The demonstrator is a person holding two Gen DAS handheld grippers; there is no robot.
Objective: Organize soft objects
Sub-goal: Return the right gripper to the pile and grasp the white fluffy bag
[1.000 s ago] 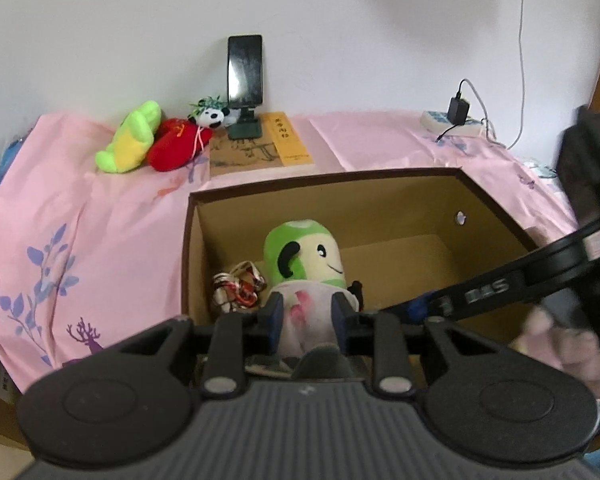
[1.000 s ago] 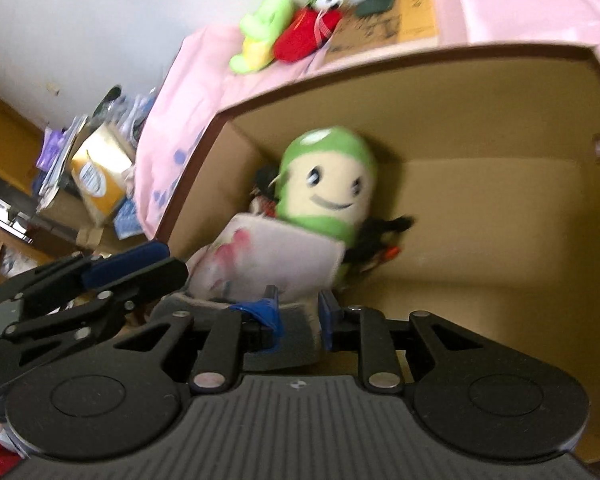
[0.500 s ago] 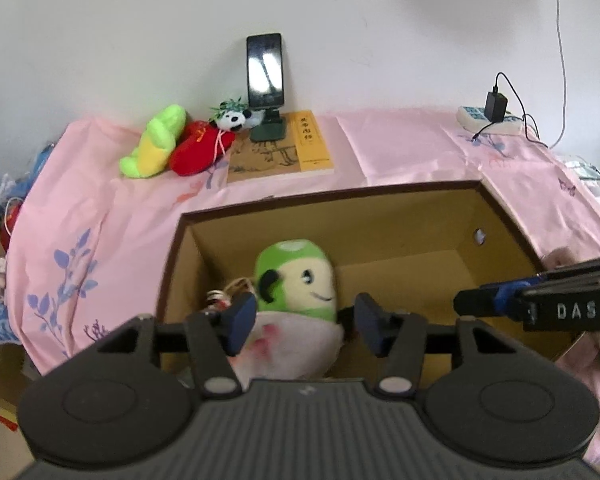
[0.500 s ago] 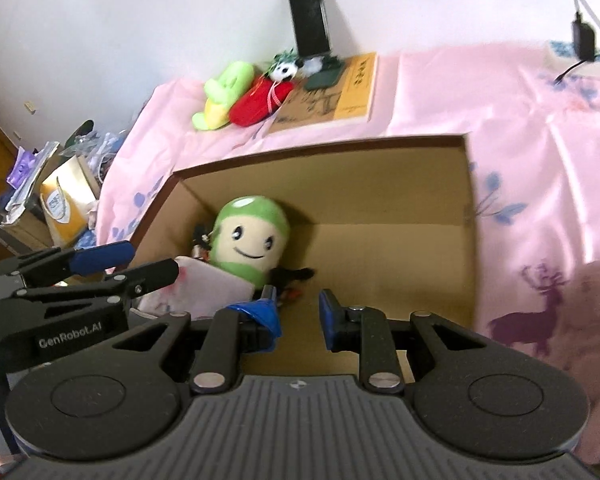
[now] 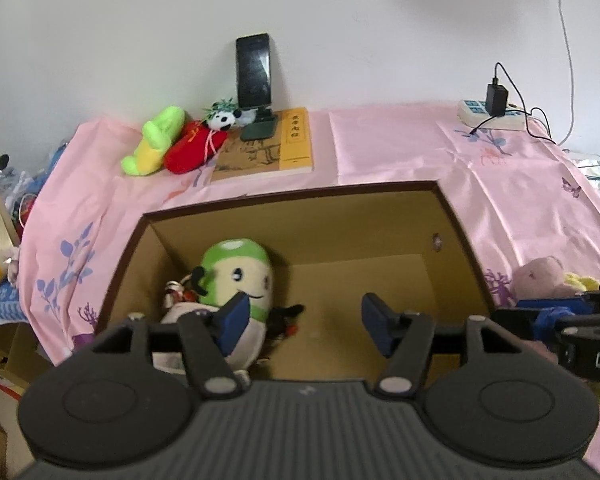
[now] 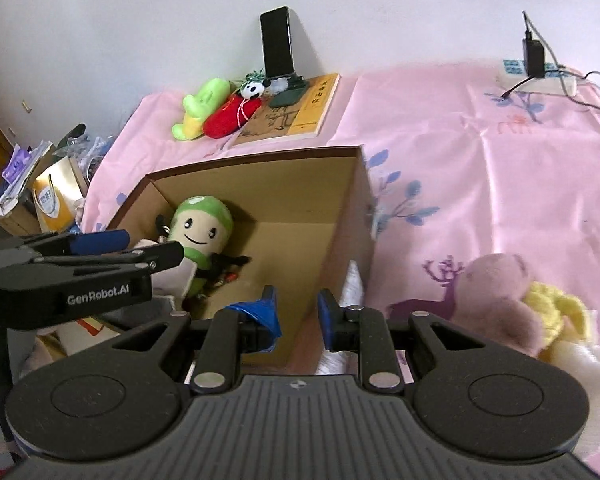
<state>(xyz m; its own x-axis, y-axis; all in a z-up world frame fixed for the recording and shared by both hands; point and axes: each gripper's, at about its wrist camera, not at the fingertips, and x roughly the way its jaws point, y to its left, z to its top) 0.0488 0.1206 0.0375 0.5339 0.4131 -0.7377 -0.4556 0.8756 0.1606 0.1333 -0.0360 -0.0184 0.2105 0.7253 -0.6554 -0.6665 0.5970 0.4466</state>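
Note:
A brown cardboard box sits open on the pink bedsheet. A green-capped smiling plush leans in its left corner, over a white plush. My left gripper hovers above the box's near side; its jaws are wide and still opening, with nothing between them. My right gripper hangs over the box's right wall. Its jaws stand a small gap apart and are closing, holding nothing. A pink bear plush and a yellow plush lie on the sheet right of the box.
Against the far wall lie a green-yellow plush, a red plush and a small panda. Beside them are a phone on a stand, a book and a power strip. Bags and clutter crowd the left.
Both grippers pulled back and up out of the box. The left jaws opened wide and let go of the white plush under the green-capped one, which stays in the box.

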